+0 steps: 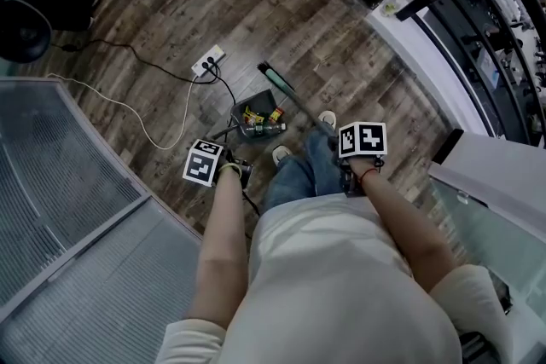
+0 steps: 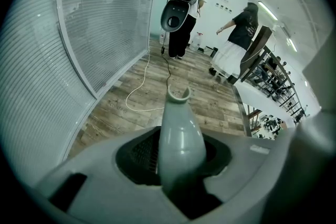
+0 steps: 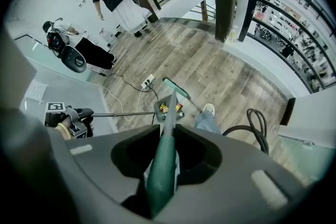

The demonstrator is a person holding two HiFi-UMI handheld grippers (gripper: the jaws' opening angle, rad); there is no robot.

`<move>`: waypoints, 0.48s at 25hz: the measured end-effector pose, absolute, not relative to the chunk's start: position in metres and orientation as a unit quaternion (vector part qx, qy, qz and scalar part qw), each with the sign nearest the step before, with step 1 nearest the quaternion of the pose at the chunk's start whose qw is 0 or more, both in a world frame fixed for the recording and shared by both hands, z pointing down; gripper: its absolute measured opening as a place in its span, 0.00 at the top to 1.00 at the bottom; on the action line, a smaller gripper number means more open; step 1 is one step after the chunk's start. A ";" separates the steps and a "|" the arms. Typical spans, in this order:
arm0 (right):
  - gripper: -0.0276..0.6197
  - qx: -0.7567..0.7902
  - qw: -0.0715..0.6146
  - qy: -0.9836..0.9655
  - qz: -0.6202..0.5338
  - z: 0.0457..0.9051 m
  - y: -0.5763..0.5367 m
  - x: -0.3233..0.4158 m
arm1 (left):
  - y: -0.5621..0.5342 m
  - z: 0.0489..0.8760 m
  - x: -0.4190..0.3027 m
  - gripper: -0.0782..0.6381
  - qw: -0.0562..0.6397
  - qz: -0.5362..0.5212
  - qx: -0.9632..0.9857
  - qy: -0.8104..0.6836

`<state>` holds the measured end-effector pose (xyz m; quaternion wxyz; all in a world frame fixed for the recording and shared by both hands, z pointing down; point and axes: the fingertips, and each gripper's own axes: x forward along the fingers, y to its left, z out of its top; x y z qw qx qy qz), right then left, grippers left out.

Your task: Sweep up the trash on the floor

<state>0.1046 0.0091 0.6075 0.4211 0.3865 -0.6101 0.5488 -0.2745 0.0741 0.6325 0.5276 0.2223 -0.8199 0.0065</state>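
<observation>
Looks near done: trash [image 1: 260, 122], colourful wrappers or packets, sits in the dustpan [image 1: 246, 109] by the person's feet. I can't spot loose bits on the wood-plank floor [image 1: 341, 38]. Likely left: a last check and carrying the pan off.

Left gripper [image 2: 178, 157] is clamped on the pan handle [image 2: 181, 131], smooth grey plastic, tapered with a hooked tip. Right gripper [image 3: 164, 157] is clamped on the broom handle [image 3: 167, 128], a slim green rod. The broom head [image 1: 277, 79], a flat green bar, lies just beyond the pan.
</observation>
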 end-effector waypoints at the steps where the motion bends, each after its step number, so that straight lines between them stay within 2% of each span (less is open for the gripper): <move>1: 0.81 0.386 0.422 -0.610 0.548 0.609 0.011 0.106 | 0.075 0.633 -0.274 0.72 0.527 0.007 0.222 -0.820; 12: 0.81 0.390 0.426 -0.610 0.543 0.616 0.011 0.113 | 0.072 0.635 -0.272 0.72 0.525 0.009 0.221 -0.822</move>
